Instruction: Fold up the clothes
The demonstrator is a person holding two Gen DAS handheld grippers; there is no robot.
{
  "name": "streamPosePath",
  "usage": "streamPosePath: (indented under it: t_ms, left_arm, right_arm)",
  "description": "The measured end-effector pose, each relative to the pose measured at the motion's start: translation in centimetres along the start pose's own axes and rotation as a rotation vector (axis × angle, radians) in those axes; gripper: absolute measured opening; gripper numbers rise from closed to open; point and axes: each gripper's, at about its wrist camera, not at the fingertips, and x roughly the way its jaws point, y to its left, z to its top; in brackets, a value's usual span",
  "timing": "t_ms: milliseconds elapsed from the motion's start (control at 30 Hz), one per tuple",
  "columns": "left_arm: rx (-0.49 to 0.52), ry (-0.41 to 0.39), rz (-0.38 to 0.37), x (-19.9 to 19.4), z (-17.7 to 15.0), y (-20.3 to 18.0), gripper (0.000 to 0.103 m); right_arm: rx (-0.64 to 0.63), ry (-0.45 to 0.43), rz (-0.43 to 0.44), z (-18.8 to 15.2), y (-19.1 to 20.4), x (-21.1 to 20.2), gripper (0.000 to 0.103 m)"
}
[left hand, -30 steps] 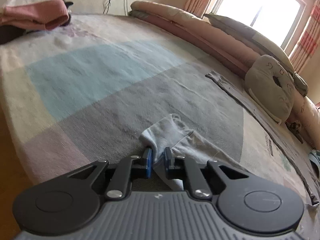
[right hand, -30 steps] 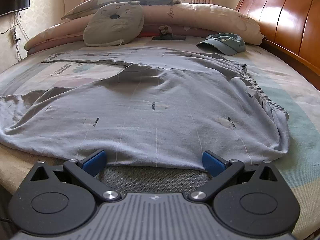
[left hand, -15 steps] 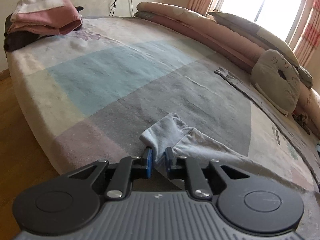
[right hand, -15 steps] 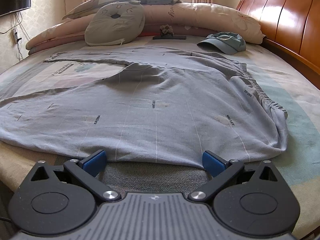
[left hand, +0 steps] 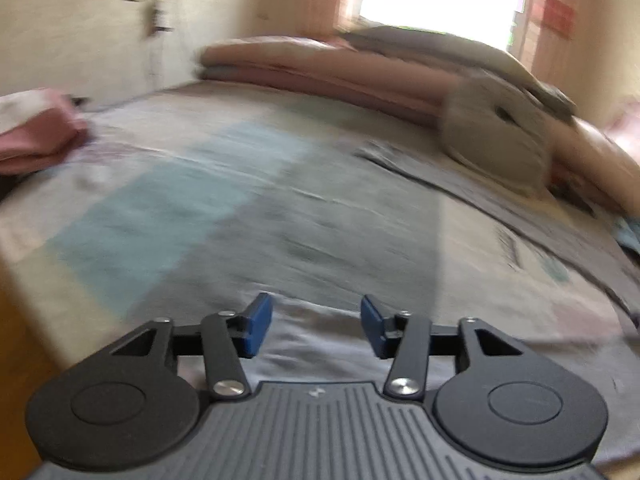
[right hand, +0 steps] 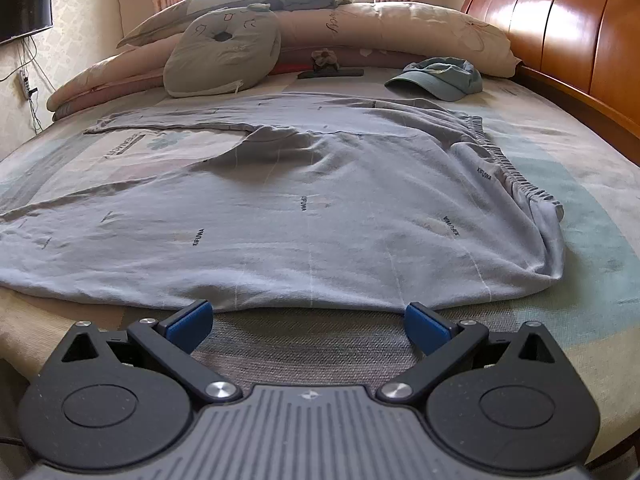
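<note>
In the blurred left wrist view, pink folded clothes (left hand: 36, 128) are seen at the left edge of the bed (left hand: 168, 208); they are not seen in the other view. The left claw (left hand: 316, 326) is opening, its pads clear of the grey cloth under them. In the sharp right wrist view, the grey garment (right hand: 304, 216) is spread across mid-frame, a cushion (right hand: 224, 56) upper left, a cap (right hand: 440, 78) upper right. The right claw (right hand: 308, 320) is held wide apart at the near hem, gripping nothing.
</note>
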Motion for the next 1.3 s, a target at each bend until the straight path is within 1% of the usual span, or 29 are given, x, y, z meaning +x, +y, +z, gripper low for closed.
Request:
streamPosePath:
  t_ms: [100, 133, 200, 233, 267, 333, 400, 433, 467, 533, 567, 667, 700, 767, 833, 900, 967, 1000, 1067, 1100, 1200, 1233, 1300]
  left_arm:
    - [0.081, 0.038, -0.058, 2.2, -0.5, -2.1, 0.053]
    - [0.098, 0.038, -0.071, 2.7, -0.8, -2.5, 0.053]
    - [0.118, 0.048, -0.099, 3.5, -1.3, -2.7, 0.056]
    - [0.119, 0.059, -0.096, 3.8, -1.6, -2.5, 0.056]
    - [0.117, 0.072, -0.073, 4.1, -2.0, -2.3, 0.056]
    - [0.121, 0.095, 0.014, 4.6, -2.4, -1.4, 0.055]
    - [0.101, 0.076, 0.002, 4.3, -2.4, -0.2, 0.054]
    - [0.084, 0.080, 0.006, 4.0, -2.3, 0.0, 0.055]
    - [0.098, 0.084, 0.028, 3.7, -2.1, -0.3, 0.055]
    - [0.142, 0.082, 0.063, 2.8, -1.8, -1.4, 0.060]
    - [0.167, 0.075, 0.042, 2.2, -1.8, -2.0, 0.063]
    - [0.238, 0.050, -0.093, 0.3, -2.3, -4.2, 0.074]
    - [0.268, 0.042, -0.134, -0.2, -2.6, -5.1, 0.075]
    - [0.325, 0.049, -0.160, -0.3, -3.5, -6.6, 0.075]
    - [0.363, 0.069, -0.138, 0.0, -4.5, -7.4, 0.075]
    - [0.330, 0.118, -0.098, 0.8, -5.3, -6.9, 0.076]
    - [0.228, 0.139, -0.089, 0.9, -5.5, -5.3, 0.080]
    - [0.182, 0.149, -0.081, 0.9, -5.6, -4.6, 0.080]
    - [0.172, 0.174, -0.003, 0.5, -5.5, -3.9, 0.080]
    - [0.169, 0.182, 0.018, 0.2, -5.4, -3.7, 0.080]
    - [0.164, 0.163, -0.001, -1.0, -4.6, -4.1, 0.080]
    - [0.174, 0.146, -0.023, -1.6, -4.4, -4.6, 0.080]
    - [0.198, 0.115, -0.065, -2.5, -4.0, -6.0, 0.085]
  right_arm:
    - [0.002, 0.005, 0.003, 0.1, 0.0, -0.1, 0.103]
    - [0.004, 0.007, 0.004, 0.1, 0.0, -0.2, 0.103]
    - [0.006, 0.011, 0.003, 0.1, -0.1, -0.3, 0.103]
    - [0.008, 0.011, 0.001, 0.1, -0.1, -0.4, 0.103]
    - [0.011, 0.010, -0.001, 0.1, -0.2, -0.5, 0.103]
    - [0.021, 0.009, -0.002, 0.1, -0.5, -0.7, 0.103]
    - [0.036, 0.009, -0.004, 0.0, -0.9, -0.6, 0.103]
    - [0.044, 0.011, -0.005, 0.1, -1.1, -0.6, 0.103]
    - [0.051, 0.012, -0.006, 0.1, -1.2, -0.5, 0.103]
    - [0.057, 0.011, -0.007, 0.1, -1.2, -0.5, 0.103]
    - [0.059, 0.011, -0.008, 0.1, -1.2, -0.4, 0.103]
    - [0.052, 0.010, -0.001, 0.0, -0.9, -0.5, 0.103]
    - [0.046, 0.010, -0.002, 0.0, -0.8, -0.5, 0.103]
    - [0.034, 0.012, -0.002, -0.1, -0.6, -0.5, 0.103]
    - [0.032, 0.013, -0.001, -0.1, -0.6, -0.6, 0.103]
    - [0.032, 0.013, 0.001, -0.2, -0.7, -0.7, 0.103]
    - [0.042, 0.012, 0.002, -0.2, -1.0, -0.9, 0.103]
    - [0.047, 0.011, 0.003, -0.3, -1.2, -1.0, 0.103]
    - [0.058, 0.011, 0.003, -0.5, -1.6, -1.0, 0.103]
    - [0.063, 0.011, 0.003, -0.6, -1.8, -1.0, 0.103]
    - [0.062, 0.004, 0.001, -0.9, -2.0, -1.1, 0.103]
    - [0.055, 0.003, -0.004, -1.0, -1.9, -1.0, 0.103]
    - [0.035, 0.004, -0.019, -1.1, -1.6, -0.9, 0.103]
